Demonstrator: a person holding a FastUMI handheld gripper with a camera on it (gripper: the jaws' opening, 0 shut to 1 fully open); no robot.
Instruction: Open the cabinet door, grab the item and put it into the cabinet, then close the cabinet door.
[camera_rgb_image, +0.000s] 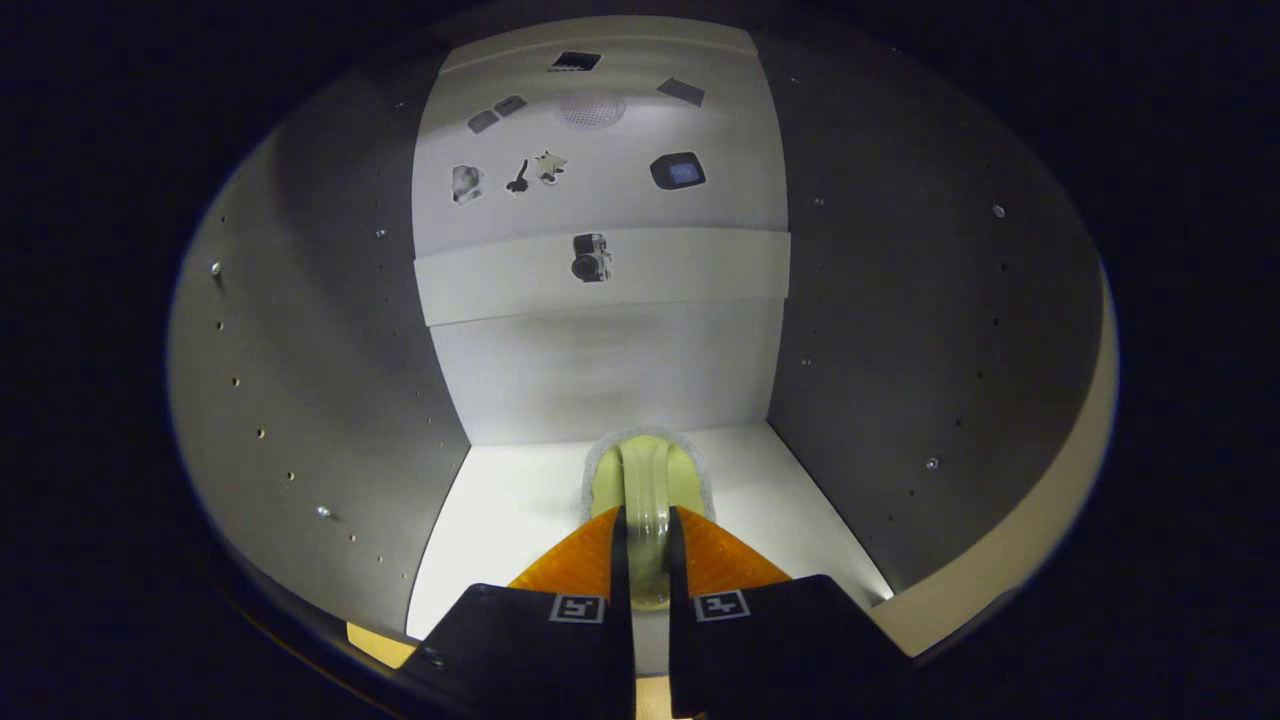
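Observation:
I am looking into the open cabinet, with its white floor (500, 520) and white back wall (610, 370) ahead of me. A pale yellow-green cup-like item (645, 470) with a fuzzy whitish rim sits low over the floor near the back wall. Its clear, curved handle runs toward me and lies between my fingers. My gripper (648, 525) is shut on that handle, both fingers pressing its sides. Whether the item rests on the floor or hangs just above it I cannot tell.
Grey side walls with rows of small holes stand close at the left (320, 380) and right (920, 380). A white horizontal band (700, 270) crosses the back wall, with small picture stickers on and above it. A beige front edge (1050, 520) of the cabinet shows at the right.

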